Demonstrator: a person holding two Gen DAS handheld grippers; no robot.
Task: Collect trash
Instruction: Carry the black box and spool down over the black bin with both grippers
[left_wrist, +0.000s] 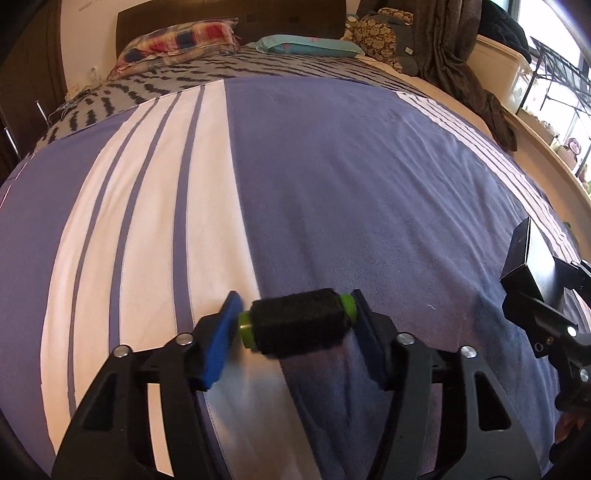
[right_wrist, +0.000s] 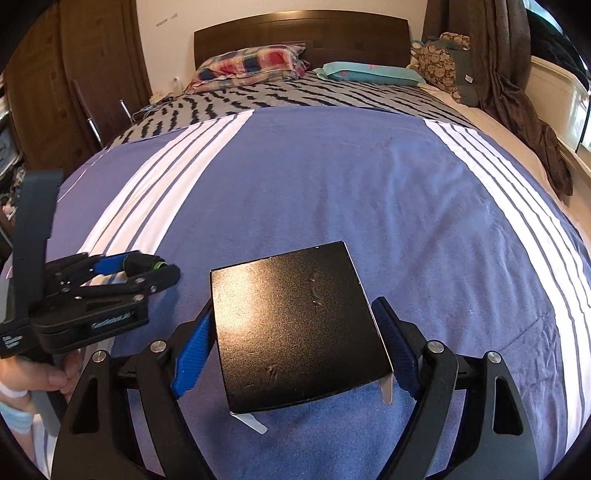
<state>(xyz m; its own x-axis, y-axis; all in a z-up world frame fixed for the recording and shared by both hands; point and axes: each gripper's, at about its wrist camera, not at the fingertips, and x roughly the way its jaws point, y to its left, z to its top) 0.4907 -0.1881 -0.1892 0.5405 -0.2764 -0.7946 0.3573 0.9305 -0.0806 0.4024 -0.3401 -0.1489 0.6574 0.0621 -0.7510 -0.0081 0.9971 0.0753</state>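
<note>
I see a wide bed (right_wrist: 332, 192) with a dark wooden headboard (right_wrist: 303, 33). A blue fleece blanket with white stripe bands (left_wrist: 332, 184) covers its near part, reaching both side edges. Beyond it lies a grey sheet with dark zigzag marks (right_wrist: 295, 96). At the head end, a red-and-blue plaid pillow (right_wrist: 251, 66) sits toward the left corner and a turquoise pillow (right_wrist: 373, 72) toward the right.

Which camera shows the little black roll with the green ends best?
The left wrist view. There the black roll sits close and big between the left gripper fingers, with both green ends showing. In the right wrist view the roll is small, far off at the left edge, mostly hidden, with only one green end visible.
</note>
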